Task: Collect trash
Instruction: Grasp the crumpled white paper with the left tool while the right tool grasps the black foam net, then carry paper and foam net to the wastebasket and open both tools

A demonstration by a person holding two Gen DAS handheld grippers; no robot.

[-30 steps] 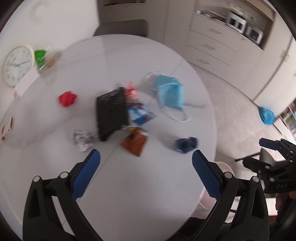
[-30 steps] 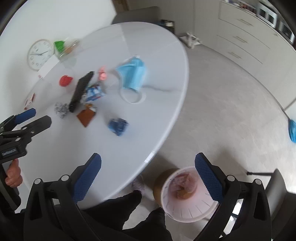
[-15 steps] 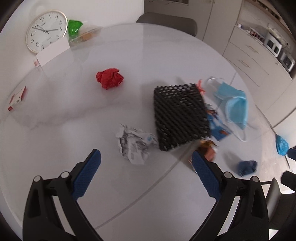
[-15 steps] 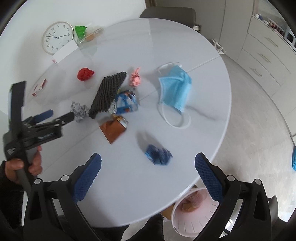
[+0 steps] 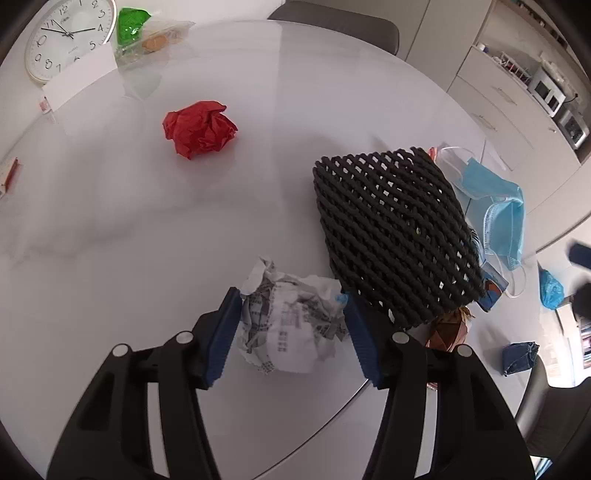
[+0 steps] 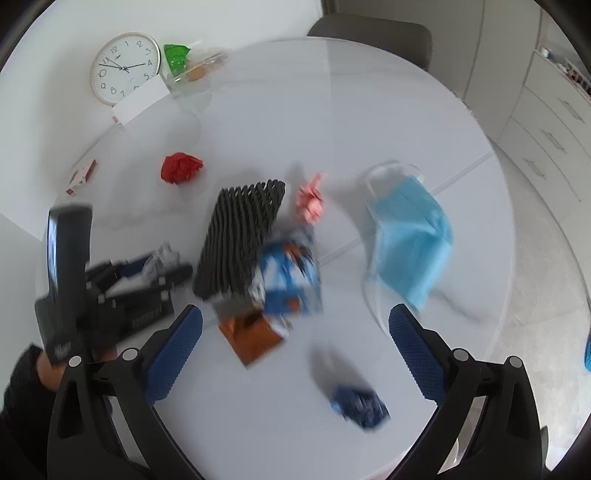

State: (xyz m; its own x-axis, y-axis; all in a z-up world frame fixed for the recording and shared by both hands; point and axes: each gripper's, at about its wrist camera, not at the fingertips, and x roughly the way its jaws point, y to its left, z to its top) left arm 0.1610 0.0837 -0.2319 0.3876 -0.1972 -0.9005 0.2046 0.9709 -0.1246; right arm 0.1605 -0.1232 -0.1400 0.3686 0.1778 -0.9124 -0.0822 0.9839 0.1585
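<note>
Straddling crumpled newsprint (image 5: 291, 325), left hand-held gripper (image 5: 290, 328)

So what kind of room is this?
Probably a home kitchen or dining room: a round white table with a chair behind it, drawers along the wall, and what looks like a microwave.

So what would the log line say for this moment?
left gripper: closing around paper ball | right gripper: open, above table | bin: not visible

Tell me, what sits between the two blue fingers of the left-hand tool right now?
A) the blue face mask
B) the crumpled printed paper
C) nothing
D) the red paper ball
B: in the left wrist view, the crumpled printed paper fills the left gripper, pads at both sides.
</note>
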